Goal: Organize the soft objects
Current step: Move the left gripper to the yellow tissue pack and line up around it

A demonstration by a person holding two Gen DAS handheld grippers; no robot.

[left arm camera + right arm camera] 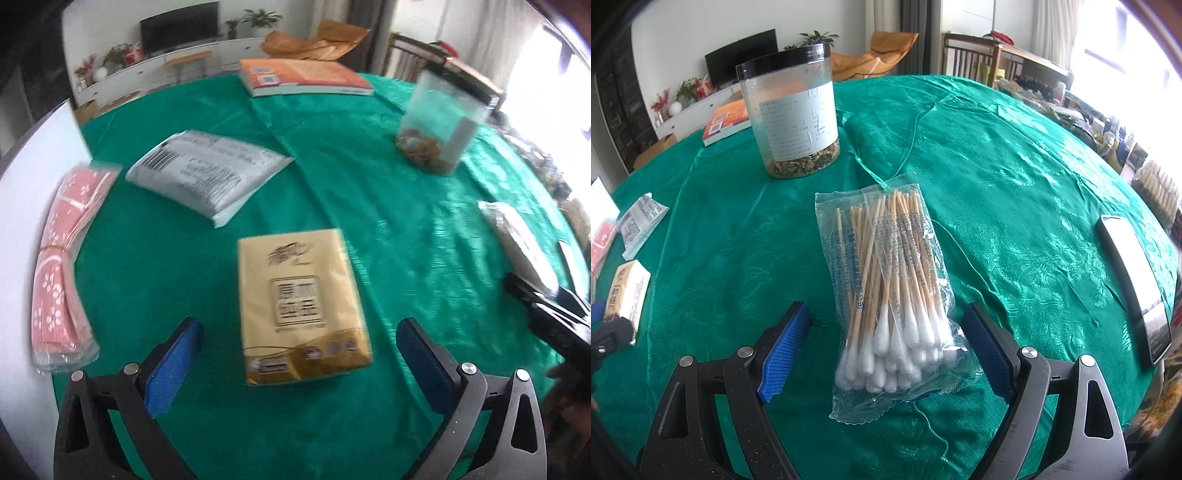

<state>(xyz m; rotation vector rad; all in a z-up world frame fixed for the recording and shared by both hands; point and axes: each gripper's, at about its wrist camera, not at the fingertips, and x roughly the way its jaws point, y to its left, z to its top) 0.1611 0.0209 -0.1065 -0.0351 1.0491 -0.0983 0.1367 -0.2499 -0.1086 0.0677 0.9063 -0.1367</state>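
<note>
The left gripper (299,354) has its jaws spread on either side of a yellow tissue pack (301,306) lying flat on the green-clothed counter (388,229). The right gripper (886,350) has its jaws spread around a clear bag of cotton swabs (890,291). Farther back stands a clear jar (792,110), with an orange book (303,75) beyond.

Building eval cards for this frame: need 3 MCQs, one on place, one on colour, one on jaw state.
1. What lies between the right gripper's jaws?
A. cotton swab bag
B. orange book
C. phone

2. Tablecloth colour?
A. red
B. green
C. white

3. Left gripper jaws?
A. shut on the tissue pack
B. open astride it
C. out of view

Key: A, the cotton swab bag sits between the blue pads; B, green cloth in both views; B, the pads stand apart from the tissue pack.
</note>
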